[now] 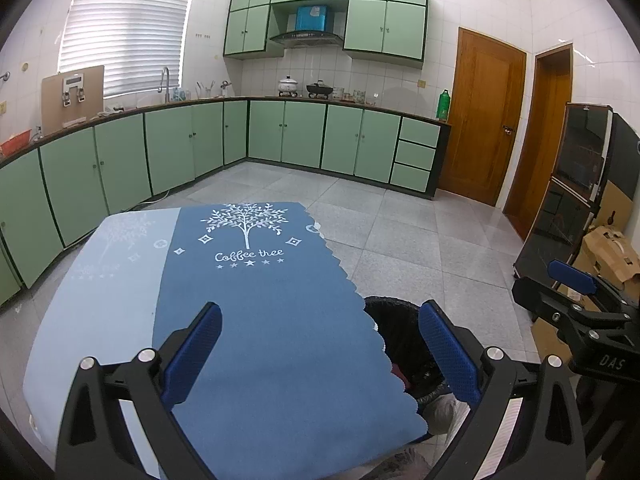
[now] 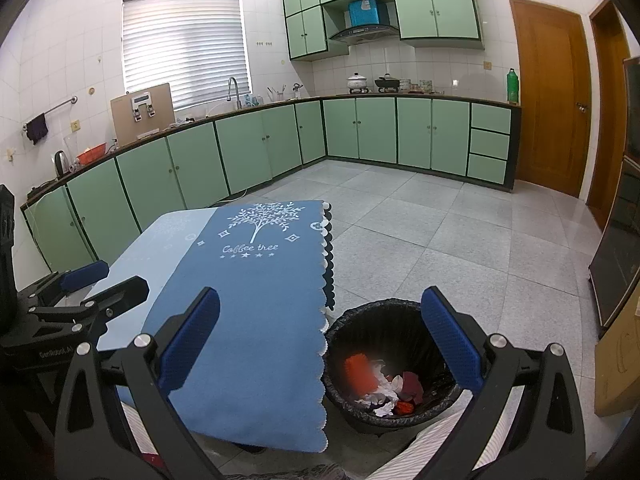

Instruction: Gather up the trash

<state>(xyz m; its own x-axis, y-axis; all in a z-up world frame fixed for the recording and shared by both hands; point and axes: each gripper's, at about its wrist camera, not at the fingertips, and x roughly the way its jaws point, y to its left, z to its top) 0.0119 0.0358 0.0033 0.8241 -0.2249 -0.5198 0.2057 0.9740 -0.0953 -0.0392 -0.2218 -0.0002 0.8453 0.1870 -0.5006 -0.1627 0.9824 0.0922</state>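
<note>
**A:** Right wrist view: where is the trash?

**B:** Inside the round black bin lined with a black plastic bag (image 2: 384, 364), on the grey tile floor beside the table draped in a blue "Coffee tree" cloth (image 2: 256, 300). You see crumpled white paper (image 2: 386, 384) and red scraps (image 2: 360, 370) at the bottom. The cloth looks bare.

**A:** And my claws?

**B:** Your right gripper (image 2: 320, 340) is spread wide, holding nothing. Your left gripper (image 1: 320, 348) is also spread and empty, over the cloth.

**A:** How would the paper handle?

**B:** Probably light, soft and crushable; pinch a raised fold gently.
</note>
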